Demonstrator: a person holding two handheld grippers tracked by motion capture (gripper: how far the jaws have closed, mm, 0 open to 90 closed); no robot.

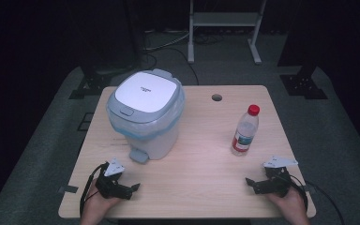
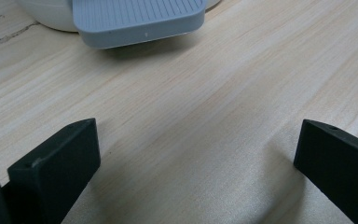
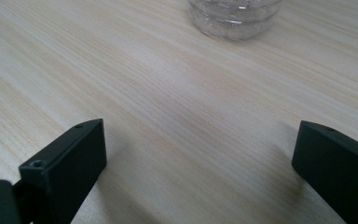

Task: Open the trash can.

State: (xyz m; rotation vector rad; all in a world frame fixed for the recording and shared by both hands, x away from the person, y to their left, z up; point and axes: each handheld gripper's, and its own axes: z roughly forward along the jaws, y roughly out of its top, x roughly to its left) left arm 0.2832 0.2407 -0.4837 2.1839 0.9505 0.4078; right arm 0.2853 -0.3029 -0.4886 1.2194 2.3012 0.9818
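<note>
High view: both tongs (image 1: 133, 186) (image 1: 248, 182) gape wide near bin (image 1: 145, 115), bottle (image 1: 245, 131).

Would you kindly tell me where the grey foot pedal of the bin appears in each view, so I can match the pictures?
High view: the foot pedal juts from the bin's base, left of centre, toward the left hand-held gripper.
Left gripper view: at the top edge, left of centre, beyond the open jaws.
Right gripper view: not in it.
Shared landmark: the pale wooden table.
</note>
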